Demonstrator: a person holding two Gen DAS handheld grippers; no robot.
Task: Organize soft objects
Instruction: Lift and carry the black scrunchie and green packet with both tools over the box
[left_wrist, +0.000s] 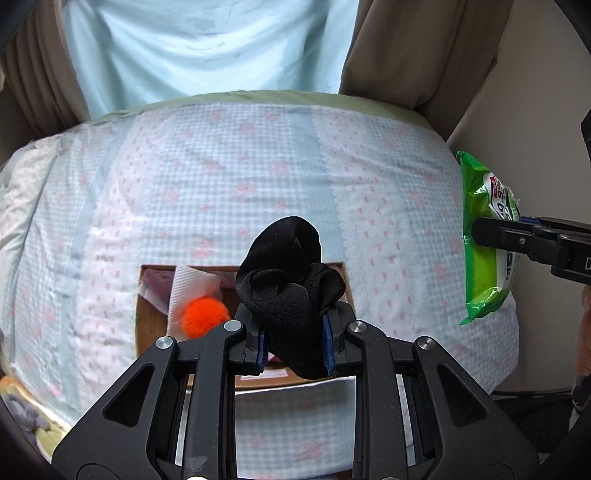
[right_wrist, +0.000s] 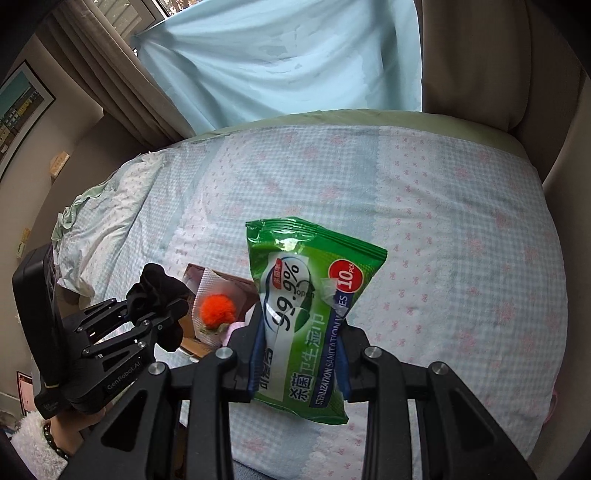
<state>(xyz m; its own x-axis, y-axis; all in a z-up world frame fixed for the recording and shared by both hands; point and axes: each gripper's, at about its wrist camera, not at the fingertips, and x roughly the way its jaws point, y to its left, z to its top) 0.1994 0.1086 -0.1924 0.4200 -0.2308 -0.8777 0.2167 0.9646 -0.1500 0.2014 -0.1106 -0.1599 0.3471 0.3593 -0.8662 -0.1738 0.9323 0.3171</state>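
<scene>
The crumpled black fabric bundle (left_wrist: 291, 280) is judged light, limp and easily squashed, best pinched through its bunched middle; it is clamped between the left tongs (left_wrist: 295, 343), held in the air above the open cardboard box (left_wrist: 147, 325) on the blue-checked bed quilt (left_wrist: 221, 177). The glossy green wet-wipes pack (right_wrist: 306, 321), judged soft but slippery, is clamped across its lower half by the right tongs (right_wrist: 301, 360), clear of the quilt, beside the box.
</scene>
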